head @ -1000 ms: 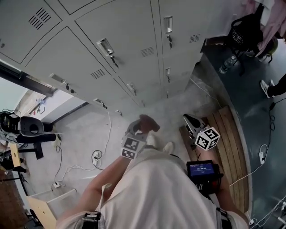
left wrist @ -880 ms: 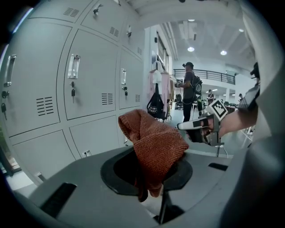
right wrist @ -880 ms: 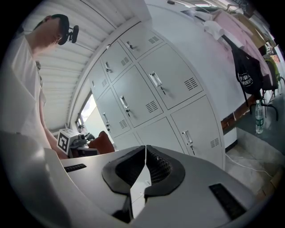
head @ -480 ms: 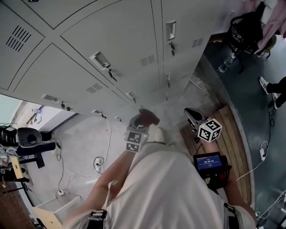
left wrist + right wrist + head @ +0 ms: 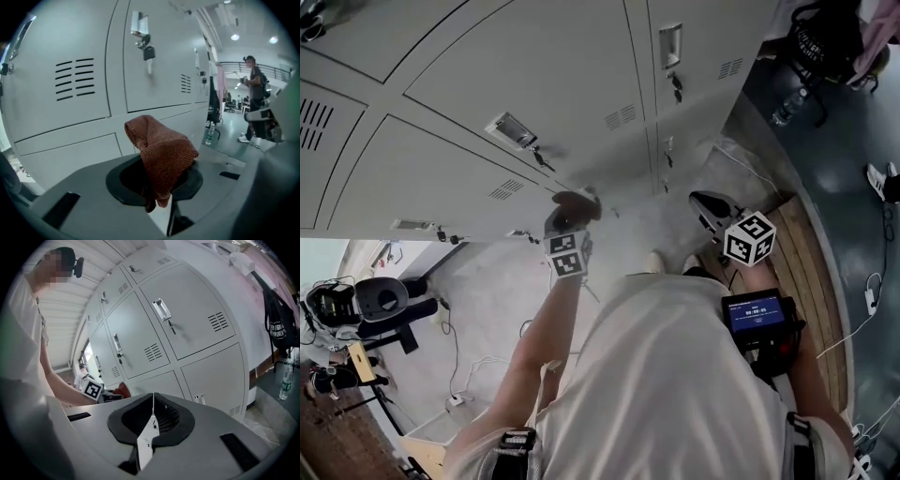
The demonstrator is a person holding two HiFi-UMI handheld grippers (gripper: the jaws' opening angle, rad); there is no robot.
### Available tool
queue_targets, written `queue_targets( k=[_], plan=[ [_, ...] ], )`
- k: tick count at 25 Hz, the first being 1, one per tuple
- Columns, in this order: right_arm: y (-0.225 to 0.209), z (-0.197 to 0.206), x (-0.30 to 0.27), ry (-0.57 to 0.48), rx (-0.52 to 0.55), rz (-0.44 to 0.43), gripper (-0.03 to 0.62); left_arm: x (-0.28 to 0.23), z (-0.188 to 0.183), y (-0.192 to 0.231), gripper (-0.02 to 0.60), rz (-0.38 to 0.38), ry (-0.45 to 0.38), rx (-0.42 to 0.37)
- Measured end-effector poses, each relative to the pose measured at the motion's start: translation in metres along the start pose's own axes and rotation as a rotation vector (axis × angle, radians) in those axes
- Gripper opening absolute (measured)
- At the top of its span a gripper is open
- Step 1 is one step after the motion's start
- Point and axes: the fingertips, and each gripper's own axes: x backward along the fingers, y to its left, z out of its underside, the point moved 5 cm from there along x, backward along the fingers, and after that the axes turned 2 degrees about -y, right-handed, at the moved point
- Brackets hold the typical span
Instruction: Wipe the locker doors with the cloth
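Cloth held up at the lockers; a snag on a key is the likely fault.
The cloth (image 5: 161, 154) could be caught on the hanging key (image 5: 148, 52), or dragged from the jaws if pressed hard along a locker door (image 5: 534, 84). It is clamped, bunched, in the left gripper (image 5: 570, 214), close to the door; contact cannot be confirmed. The right gripper (image 5: 151, 423) is held apart from the lockers, jaws together, empty.

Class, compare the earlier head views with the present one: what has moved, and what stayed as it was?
The left gripper, shut on the cloth, has moved up and forward towards the locker doors. Nothing was taken hold of or let go. The right gripper stays at the person's right, jaws together and empty.
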Motion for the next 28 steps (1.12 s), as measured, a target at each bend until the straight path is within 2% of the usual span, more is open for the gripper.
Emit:
queue_targets(
  k=[5, 8, 10, 14, 21, 28],
  plan=[
    [-0.008, -0.002, 0.002, 0.0, -0.016, -0.001, 0.018, -0.02, -0.017, 0.034, 0.072, -0.158, 0.021, 0.053],
    [-0.019, -0.002, 0.011, 0.007, -0.022, 0.015, 0.018, -0.03, -0.025, 0.033, 0.072, -0.204, 0.055, 0.045],
    [-0.026, -0.003, 0.02, -0.001, -0.038, 0.041, 0.018, -0.036, -0.024, 0.025, 0.072, -0.2, 0.077, 0.031],
    [-0.038, -0.002, 0.037, -0.013, -0.066, 0.084, 0.018, -0.058, -0.03, -0.005, 0.072, -0.125, 0.096, -0.013],
    [-0.046, -0.004, 0.064, -0.025, -0.08, 0.161, 0.018, -0.118, -0.069, -0.106, 0.072, 0.121, 0.078, -0.135],
    [-0.04, 0.01, 0.093, 0.002, -0.092, 0.201, 0.018, -0.151, -0.103, -0.169, 0.072, 0.229, 0.043, -0.189]
  ],
)
